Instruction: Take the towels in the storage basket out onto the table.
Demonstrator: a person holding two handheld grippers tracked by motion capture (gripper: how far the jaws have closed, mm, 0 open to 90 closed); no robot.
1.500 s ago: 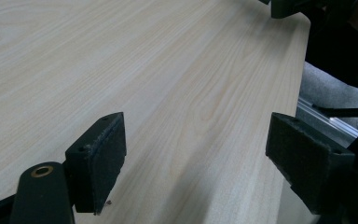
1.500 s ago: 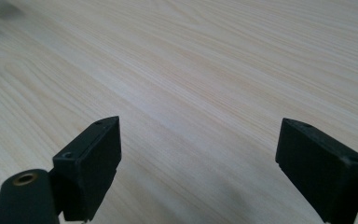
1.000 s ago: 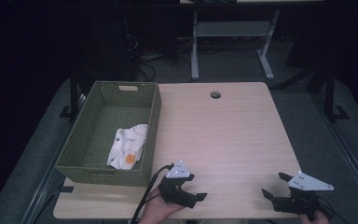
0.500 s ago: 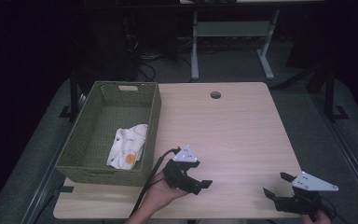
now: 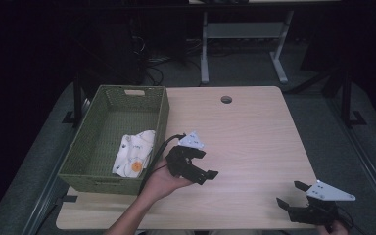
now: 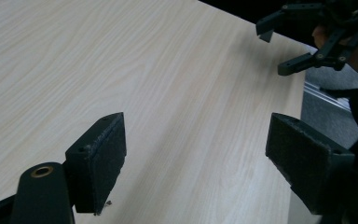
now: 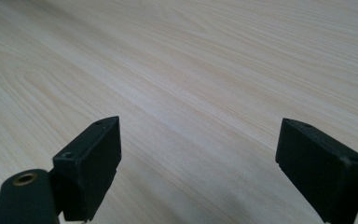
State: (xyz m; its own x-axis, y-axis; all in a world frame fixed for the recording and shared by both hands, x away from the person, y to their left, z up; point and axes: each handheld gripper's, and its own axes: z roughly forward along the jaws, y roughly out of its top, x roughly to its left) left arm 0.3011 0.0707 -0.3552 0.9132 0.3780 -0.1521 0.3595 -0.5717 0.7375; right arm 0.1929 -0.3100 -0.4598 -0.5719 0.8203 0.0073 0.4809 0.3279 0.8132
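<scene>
Both your grippers hang empty over the pale wooden table [image 5: 254, 127].
Your right black two-jaw gripper [image 5: 290, 196] gapes wide at the near edge; your left one [image 5: 211, 175] gapes too, beside the green woven basket [image 5: 162, 117] holding the white patterned cloth [image 5: 133, 152].

The basket [image 5: 162, 115] stands on the left part of the table [image 5: 254, 127]; a cloth [image 5: 134, 152] lies in it, toward its near right corner; the left gripper [image 5: 203, 169] is just right of the basket, above the table's near middle; the right gripper [image 5: 291, 196] is well apart, at the near right corner; a hole [image 5: 226, 99] sits near the far edge.
</scene>
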